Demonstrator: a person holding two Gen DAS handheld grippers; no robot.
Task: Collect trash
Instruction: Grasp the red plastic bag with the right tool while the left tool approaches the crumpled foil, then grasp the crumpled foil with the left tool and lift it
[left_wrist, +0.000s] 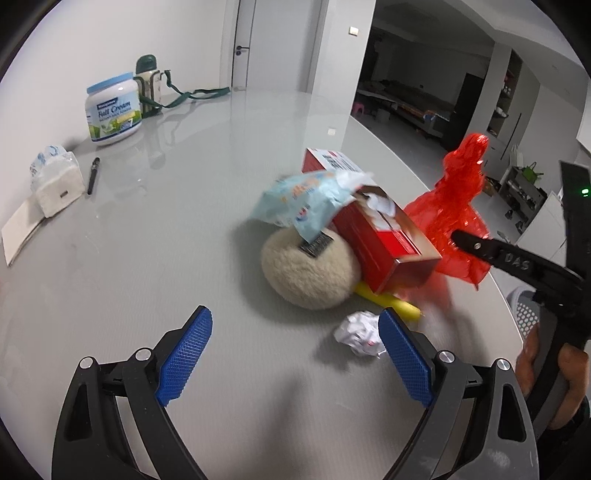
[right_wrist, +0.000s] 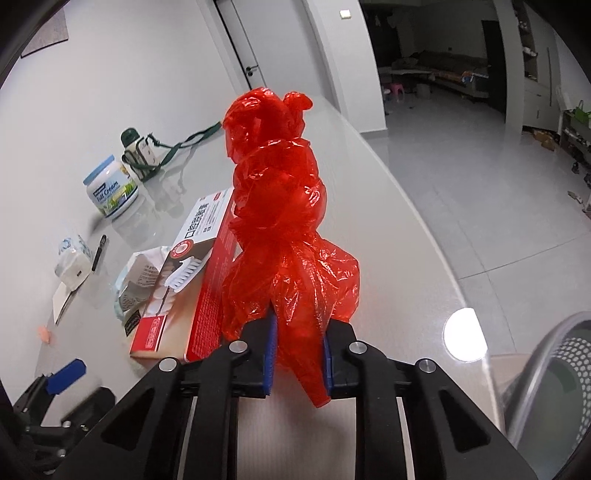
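A red plastic bag (right_wrist: 280, 221) is pinched between the blue pads of my right gripper (right_wrist: 298, 354), which is shut on it and holds it upright; the bag also shows in the left wrist view (left_wrist: 454, 210). Beside it lies a red and white carton (left_wrist: 380, 232) (right_wrist: 192, 280), with a light blue wrapper (left_wrist: 303, 203) draped over its far end. A crumpled white paper ball (left_wrist: 360, 332) lies on the table just inside the right finger of my open left gripper (left_wrist: 295, 350). A fluffy cream pad (left_wrist: 310, 273) and a yellow object (left_wrist: 388, 301) lie under the carton.
The grey table (left_wrist: 207, 147) holds a milk powder tub (left_wrist: 112, 109), a green strapped bottle (left_wrist: 149, 86), a pen (left_wrist: 93, 175), a wrapped white block (left_wrist: 55, 182) and a card (left_wrist: 20, 230). The table edge curves on the right. A perforated bin (right_wrist: 569, 373) stands past it.
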